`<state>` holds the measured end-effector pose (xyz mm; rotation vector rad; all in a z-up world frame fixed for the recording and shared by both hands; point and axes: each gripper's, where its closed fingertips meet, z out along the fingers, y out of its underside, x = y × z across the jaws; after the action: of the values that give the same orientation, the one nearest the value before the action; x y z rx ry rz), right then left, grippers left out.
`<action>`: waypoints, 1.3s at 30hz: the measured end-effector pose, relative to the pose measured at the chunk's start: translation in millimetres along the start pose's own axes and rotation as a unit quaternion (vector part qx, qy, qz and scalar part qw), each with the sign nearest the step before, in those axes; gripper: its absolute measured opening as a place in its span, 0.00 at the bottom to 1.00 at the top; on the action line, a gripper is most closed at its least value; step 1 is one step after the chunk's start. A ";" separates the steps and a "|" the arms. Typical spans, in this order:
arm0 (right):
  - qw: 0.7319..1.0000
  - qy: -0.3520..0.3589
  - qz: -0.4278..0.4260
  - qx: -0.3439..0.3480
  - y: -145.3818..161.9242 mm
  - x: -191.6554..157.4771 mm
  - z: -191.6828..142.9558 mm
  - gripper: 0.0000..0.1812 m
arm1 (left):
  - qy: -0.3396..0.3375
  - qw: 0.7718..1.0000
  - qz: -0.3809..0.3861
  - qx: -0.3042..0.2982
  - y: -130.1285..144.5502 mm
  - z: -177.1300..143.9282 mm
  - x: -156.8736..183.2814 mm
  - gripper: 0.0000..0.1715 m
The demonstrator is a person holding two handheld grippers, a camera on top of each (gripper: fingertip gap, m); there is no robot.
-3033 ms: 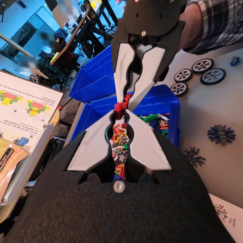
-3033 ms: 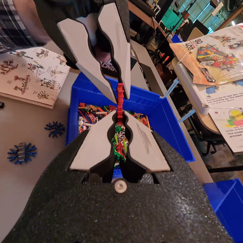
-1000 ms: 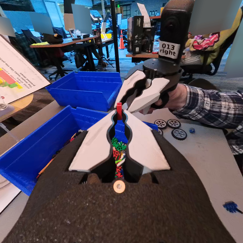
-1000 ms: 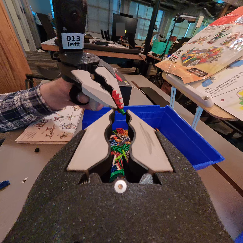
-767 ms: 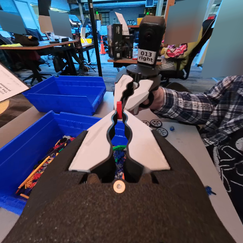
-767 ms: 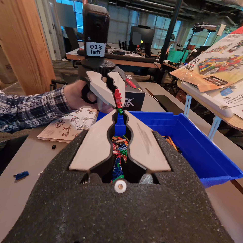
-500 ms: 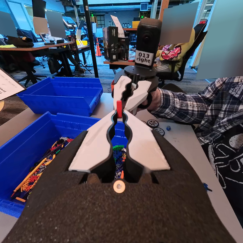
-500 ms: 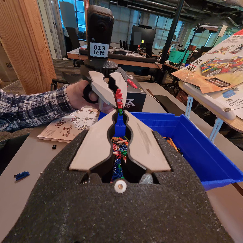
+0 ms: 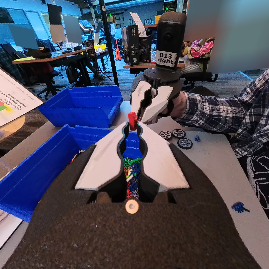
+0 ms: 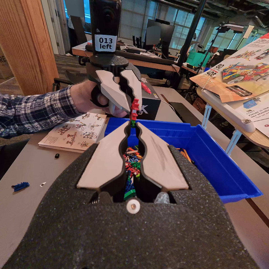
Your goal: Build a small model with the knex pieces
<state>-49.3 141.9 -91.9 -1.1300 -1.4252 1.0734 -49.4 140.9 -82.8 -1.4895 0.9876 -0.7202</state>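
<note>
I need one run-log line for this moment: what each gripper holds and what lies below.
left gripper: shut on red piece | right gripper: shut on green piece | pieces touch | below: blue bin

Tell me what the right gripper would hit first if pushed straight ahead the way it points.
Probably the left gripper: the right gripper, shut on a small green piece, points at it, with the left's red toothed connector nearly touching.
</note>
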 end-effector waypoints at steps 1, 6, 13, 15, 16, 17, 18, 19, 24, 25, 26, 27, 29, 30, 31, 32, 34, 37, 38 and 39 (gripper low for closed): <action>1.000 0.002 -0.001 0.001 -0.5 0.5 -0.3 0.02 | 0.000 1.000 0.001 -0.001 0.4 -0.2 0.1 0.04; 1.000 0.004 0.010 0.012 -2.5 2.5 -0.3 0.03 | 0.000 1.000 0.007 0.007 -2.7 -0.6 1.7 0.03; 1.000 0.007 0.007 0.005 -0.8 2.8 0.9 0.03 | 0.004 1.000 0.010 0.012 -3.5 1.4 4.3 0.02; 1.000 0.007 0.013 0.008 -1.0 3.0 1.5 0.04 | 0.003 1.000 0.008 0.015 -4.0 1.1 3.6 0.02; 1.000 0.009 0.016 0.009 -0.8 3.5 2.1 0.04 | 0.002 1.000 0.008 0.015 -3.7 1.1 3.3 0.02; 1.000 0.009 0.015 0.007 -0.2 3.5 2.8 0.04 | 0.003 1.000 0.008 0.013 -2.9 1.3 3.5 0.02; 1.000 0.010 0.012 0.004 0.9 3.1 3.5 0.04 | 0.003 1.000 0.008 0.013 -2.5 1.5 3.4 0.02; 1.000 0.012 0.009 0.001 1.6 3.2 4.1 0.04 | 0.001 1.000 0.009 0.011 -2.0 1.8 3.2 0.02; 1.000 0.020 -0.004 -0.005 1.3 4.3 4.0 0.03 | -0.005 1.000 0.014 0.010 -1.6 1.7 2.1 0.02; 1.000 0.027 -0.007 -0.012 2.2 5.8 4.6 0.03 | -0.013 1.000 0.017 0.008 -0.3 2.1 0.0 0.02; 0.999 0.033 -0.008 -0.017 3.4 7.3 5.5 0.02 | -0.022 0.999 0.023 0.005 1.0 2.2 -2.5 0.02; 0.999 0.040 -0.007 -0.020 4.7 9.1 6.8 0.02 | -0.034 0.999 0.032 0.000 2.2 2.3 -4.8 0.03; 0.998 0.054 -0.004 -0.027 7.6 12.9 9.1 0.02 | -0.059 0.997 0.056 -0.011 4.6 3.1 -9.0 0.03; 0.998 0.060 -0.002 -0.029 8.1 14.6 9.5 0.02 | -0.068 0.996 0.063 -0.012 4.7 3.3 -10.4 0.03; 0.998 0.064 0.001 -0.029 7.9 16.0 9.7 0.02 | -0.073 0.995 0.068 -0.010 4.1 3.3 -11.2 0.03; 0.997 0.065 0.006 -0.029 7.7 16.6 10.0 0.02 | -0.077 0.994 0.073 -0.009 3.8 3.1 -11.2 0.03; 0.997 0.069 0.011 -0.029 7.6 17.9 10.4 0.02 | -0.087 0.992 0.089 -0.008 3.7 2.7 -12.0 0.03; 0.997 0.074 0.017 -0.026 6.6 19.6 10.1 0.02 | -0.099 0.990 0.103 -0.003 1.9 3.3 -12.4 0.03; 0.997 0.074 0.018 -0.027 7.3 20.4 9.7 0.02 | -0.103 0.989 0.108 -0.007 3.0 3.8 -12.9 0.03; 0.996 0.078 0.020 -0.029 8.1 21.8 9.6 0.02 | -0.112 0.987 0.118 -0.011 3.6 4.2 -14.1 0.03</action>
<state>-59.7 164.1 -97.3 -1.2608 -1.3236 0.9547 -52.8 155.3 -85.7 -1.4086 0.9802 -0.3652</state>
